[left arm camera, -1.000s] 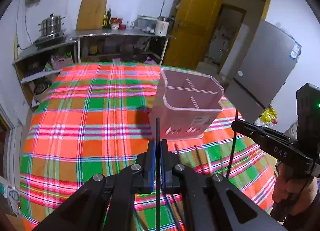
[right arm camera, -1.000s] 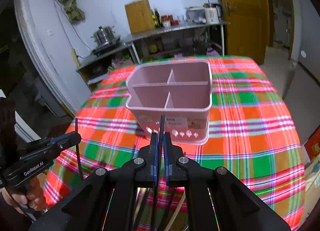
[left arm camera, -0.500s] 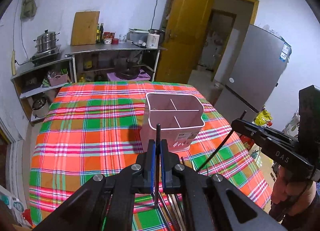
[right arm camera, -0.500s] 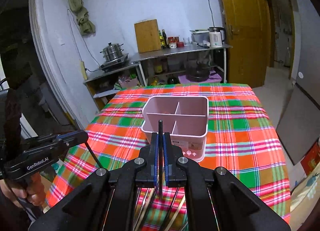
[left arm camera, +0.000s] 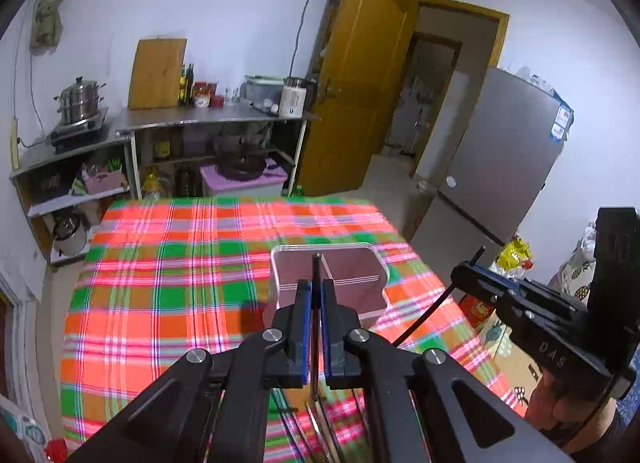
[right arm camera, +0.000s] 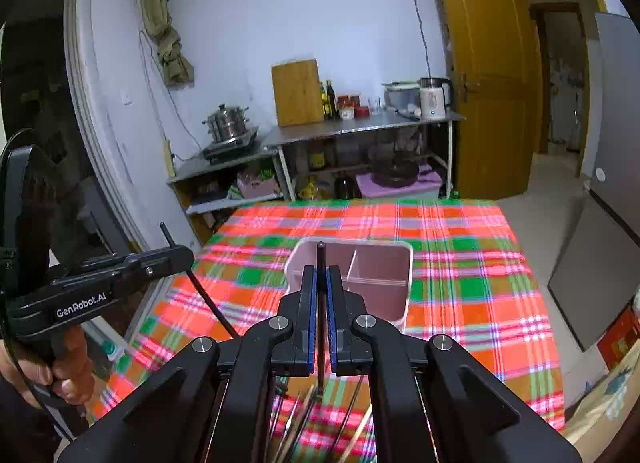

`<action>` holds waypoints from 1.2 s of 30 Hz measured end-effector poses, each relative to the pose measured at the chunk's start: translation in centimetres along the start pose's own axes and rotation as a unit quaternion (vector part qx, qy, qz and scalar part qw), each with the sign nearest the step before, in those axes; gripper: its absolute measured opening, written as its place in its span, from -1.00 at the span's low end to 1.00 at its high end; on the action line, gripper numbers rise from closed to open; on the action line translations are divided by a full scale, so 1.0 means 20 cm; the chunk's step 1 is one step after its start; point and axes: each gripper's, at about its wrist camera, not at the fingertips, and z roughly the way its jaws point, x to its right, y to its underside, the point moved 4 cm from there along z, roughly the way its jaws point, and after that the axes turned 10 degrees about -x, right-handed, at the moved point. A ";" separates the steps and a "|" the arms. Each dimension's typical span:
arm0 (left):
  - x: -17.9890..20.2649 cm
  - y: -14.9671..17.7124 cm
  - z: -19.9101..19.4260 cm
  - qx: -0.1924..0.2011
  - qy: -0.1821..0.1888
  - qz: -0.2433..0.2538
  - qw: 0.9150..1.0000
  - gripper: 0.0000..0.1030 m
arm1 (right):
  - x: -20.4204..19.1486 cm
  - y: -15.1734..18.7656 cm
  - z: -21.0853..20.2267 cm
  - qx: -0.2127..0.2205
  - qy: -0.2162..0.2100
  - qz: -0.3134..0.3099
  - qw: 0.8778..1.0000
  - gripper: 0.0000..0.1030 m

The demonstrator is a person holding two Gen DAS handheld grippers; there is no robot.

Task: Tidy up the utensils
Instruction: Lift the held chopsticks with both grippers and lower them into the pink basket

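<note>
Utensils are split between the table point(left arm camera: 168, 303) and both grippers. Largest is the table, covered in a red, green and orange plaid cloth point(right arm camera: 472, 303). On it stands a pink divided utensil holder point(right arm camera: 384, 287), its compartments showing no contents. More chopsticks point(right arm camera: 304, 415) lie loose on the cloth at the near edge, below the grippers. The left gripper point(left arm camera: 315, 295) is clamped narrow on 1 dark chopstick point(left arm camera: 316, 275), held upright in front of the holder. The right gripper point(right arm camera: 321, 283) is likewise pinched tight on 1 black chopstick point(right arm camera: 321, 259), standing upright between its blue pads point(right arm camera: 311, 303).
</note>
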 end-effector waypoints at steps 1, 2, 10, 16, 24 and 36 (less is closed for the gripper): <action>0.00 -0.03 -0.01 0.003 0.001 0.000 1.000 -0.92 | 0.00 -0.03 -0.01 0.004 0.000 0.000 1.000 -0.92; 0.01 -0.07 -0.02 0.008 0.003 -0.001 1.000 -0.92 | 0.00 -0.05 -0.02 0.008 0.000 -0.001 1.000 -0.92; 0.02 -0.33 -0.07 0.039 0.004 -0.006 0.999 -0.92 | -0.01 -0.25 -0.06 0.045 0.003 -0.005 0.999 -0.92; -0.01 -0.44 -0.03 0.051 0.003 -0.015 0.999 -0.92 | 0.00 -0.36 -0.02 0.065 0.004 0.000 0.998 -0.92; -0.08 -0.41 0.19 0.020 0.003 -0.033 0.999 -0.92 | 0.03 -0.33 0.15 0.035 0.004 0.010 0.999 -0.92; -0.19 -0.30 0.36 -0.003 -0.009 -0.057 0.998 -0.78 | 0.15 -0.23 0.33 -0.018 -0.007 0.037 0.999 -0.91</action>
